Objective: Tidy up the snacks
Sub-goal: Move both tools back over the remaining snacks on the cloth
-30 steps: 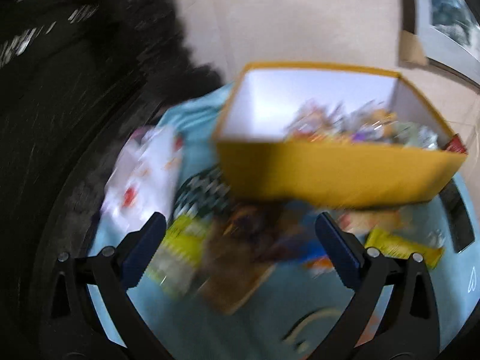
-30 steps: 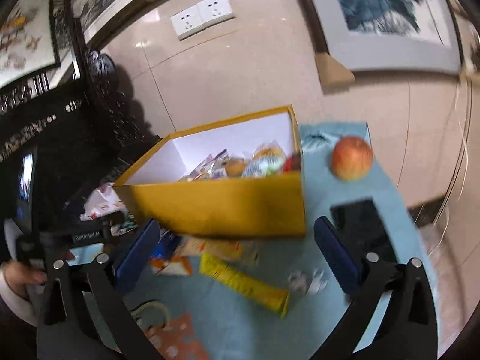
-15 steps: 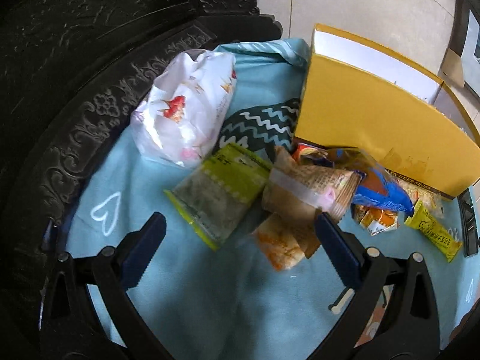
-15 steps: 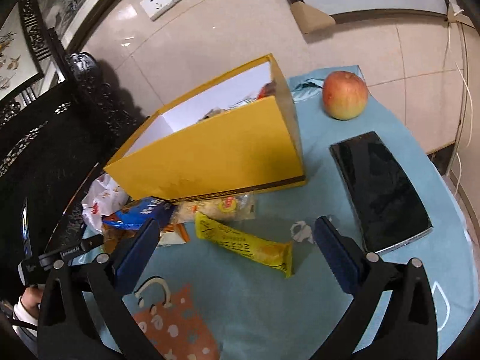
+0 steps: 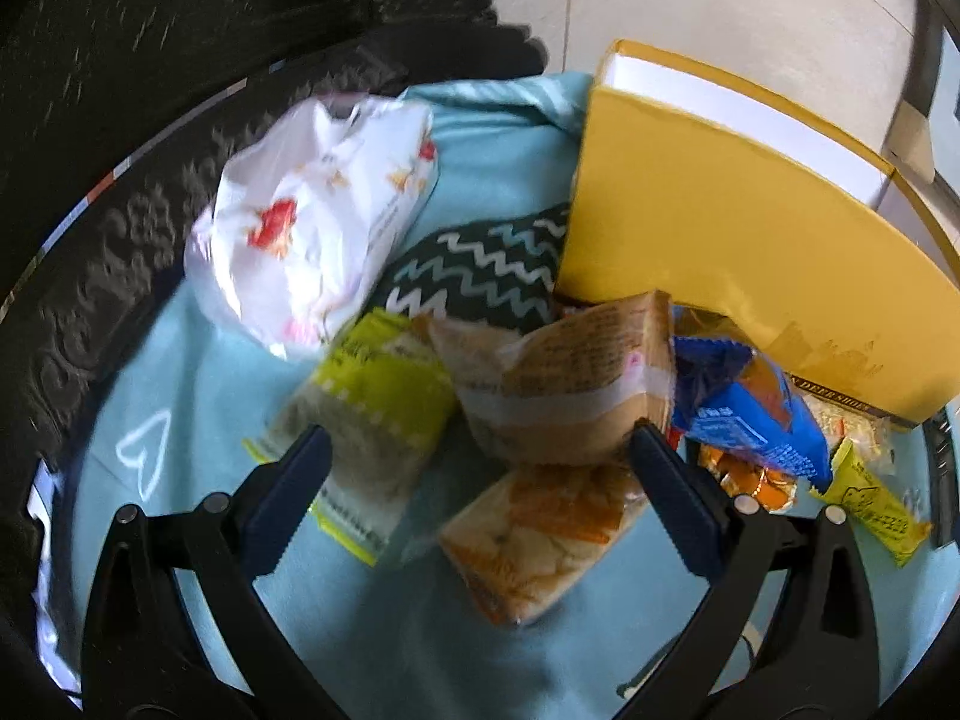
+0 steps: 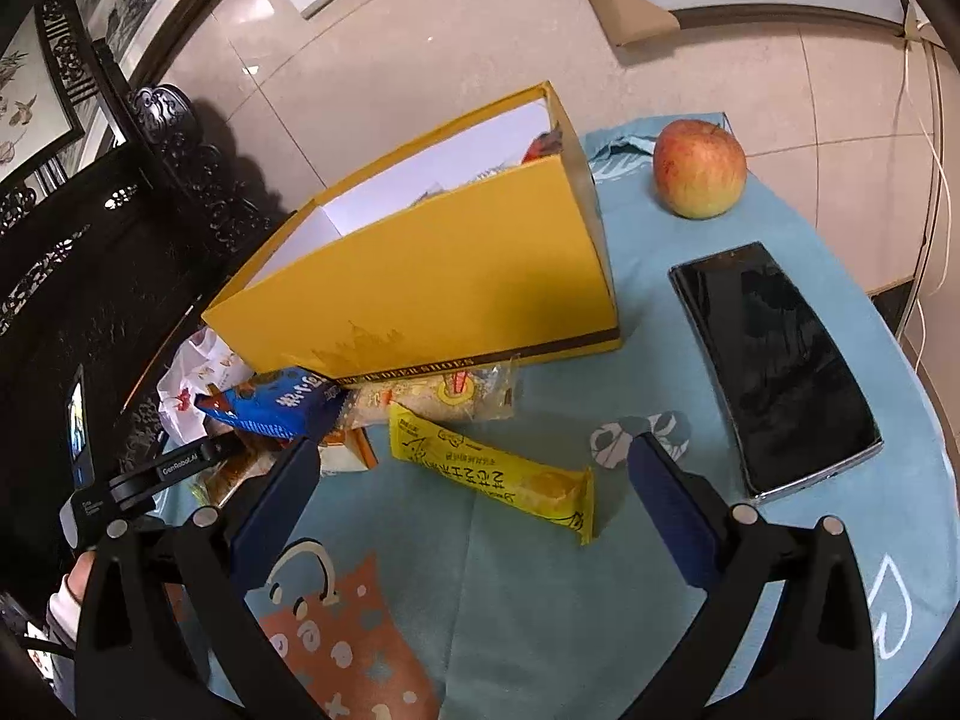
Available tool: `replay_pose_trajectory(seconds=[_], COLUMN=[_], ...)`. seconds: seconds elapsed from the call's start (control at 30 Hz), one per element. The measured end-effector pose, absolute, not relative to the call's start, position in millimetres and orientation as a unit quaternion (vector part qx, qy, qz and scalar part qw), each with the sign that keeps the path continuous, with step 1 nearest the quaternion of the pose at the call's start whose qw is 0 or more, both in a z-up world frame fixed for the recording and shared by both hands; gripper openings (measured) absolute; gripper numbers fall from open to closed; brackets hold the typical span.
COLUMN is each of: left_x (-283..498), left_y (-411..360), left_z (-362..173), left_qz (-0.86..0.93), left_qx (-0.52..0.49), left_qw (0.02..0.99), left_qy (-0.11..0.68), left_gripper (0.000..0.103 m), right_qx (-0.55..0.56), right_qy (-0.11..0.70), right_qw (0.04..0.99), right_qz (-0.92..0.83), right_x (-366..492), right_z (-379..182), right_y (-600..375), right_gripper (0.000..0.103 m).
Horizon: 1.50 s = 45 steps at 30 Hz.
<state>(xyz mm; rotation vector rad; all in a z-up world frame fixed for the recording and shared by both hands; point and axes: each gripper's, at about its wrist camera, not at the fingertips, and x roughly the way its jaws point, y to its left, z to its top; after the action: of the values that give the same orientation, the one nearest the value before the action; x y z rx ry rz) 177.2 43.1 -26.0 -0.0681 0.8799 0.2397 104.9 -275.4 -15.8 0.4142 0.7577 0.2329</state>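
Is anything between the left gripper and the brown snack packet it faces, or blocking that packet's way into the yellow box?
Nothing visible blocks the left gripper: its jaws are open with the brown snack packet right ahead. On the way in, the yellow box shows its tall near wall, so the packet must be lifted over it.

The box (image 6: pixel 432 276) sits mid-frame on the surface (image 6: pixel 600 600), with snack packets (image 6: pixel 480 468) piled below and lower left of it. The apple (image 6: pixel 699 171) lies to its upper right, and the phone (image 6: pixel 780 366) right.
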Motion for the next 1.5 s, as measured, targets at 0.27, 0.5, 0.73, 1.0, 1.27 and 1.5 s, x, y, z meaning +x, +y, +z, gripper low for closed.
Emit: replay_pose_trajectory(seconds=[0.27, 0.5, 0.73, 1.0, 1.27, 1.5], left_x=[201, 198, 155, 106, 100, 90], left_y=[29, 33, 31, 33, 32, 36], left_z=[-32, -34, -38, -11, -5, -4], left_qz=[0.117, 0.088, 0.052, 0.025, 0.011, 0.042], left_qx=[0.027, -0.022, -0.043, -0.06, -0.051, -0.032], left_qw=[0.907, 0.909, 0.905, 0.92, 0.919, 0.923], left_qy=[0.404, 0.406, 0.42, 0.385, 0.391, 0.38], left_gripper=[0.101, 0.054, 0.047, 0.043, 0.02, 0.076], right_qx=[0.199, 0.195, 0.194, 0.191, 0.192, 0.188], right_qy=[0.384, 0.389, 0.389, 0.391, 0.396, 0.402], right_qw=[0.894, 0.894, 0.895, 0.894, 0.891, 0.889], right_qz=[0.116, 0.108, 0.105, 0.108, 0.113, 0.115], right_x=[108, 108, 109, 108, 108, 109], right_z=[-22, -24, -23, -23, -23, -24], right_y=[-270, -271, -271, -270, -271, -269], right_gripper=[0.102, 0.102, 0.102, 0.102, 0.102, 0.102])
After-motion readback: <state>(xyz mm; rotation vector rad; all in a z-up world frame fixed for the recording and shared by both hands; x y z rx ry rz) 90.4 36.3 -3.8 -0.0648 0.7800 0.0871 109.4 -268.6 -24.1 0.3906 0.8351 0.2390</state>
